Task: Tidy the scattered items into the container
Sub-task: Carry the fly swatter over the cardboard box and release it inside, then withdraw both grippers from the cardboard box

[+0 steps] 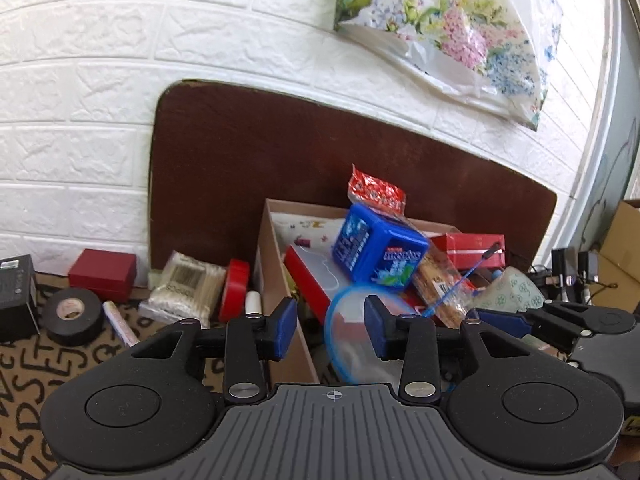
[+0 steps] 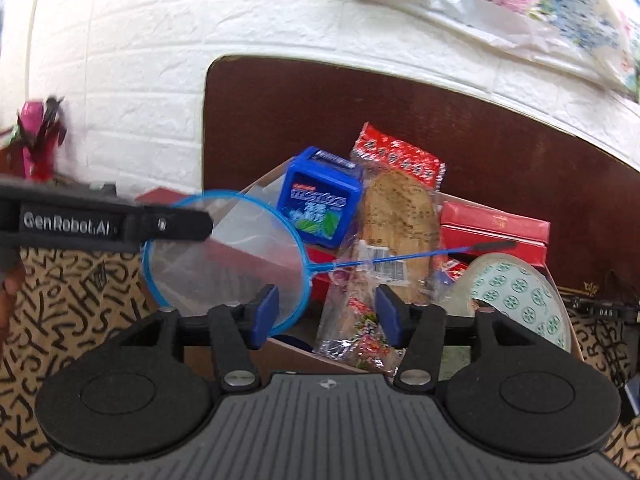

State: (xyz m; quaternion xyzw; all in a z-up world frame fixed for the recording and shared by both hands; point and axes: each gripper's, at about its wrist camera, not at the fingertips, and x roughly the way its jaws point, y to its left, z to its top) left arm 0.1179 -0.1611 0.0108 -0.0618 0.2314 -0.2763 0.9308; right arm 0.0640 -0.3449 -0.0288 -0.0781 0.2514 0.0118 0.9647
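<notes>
Blue-rimmed net (image 2: 224,256) lies past open right gripper (image 2: 327,314) jaws, seemingly untouched.

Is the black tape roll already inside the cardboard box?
No, the black tape roll lies on the patterned mat, left of the cardboard box.

We held the left hand-held gripper (image 1: 331,330) tilted downward with its blue pads (image 1: 286,326) parted, gripping nothing. Our right hand-held gripper (image 2: 326,316) pointed down likewise, its pads (image 2: 266,312) apart and empty, just to the right of the left one.
</notes>
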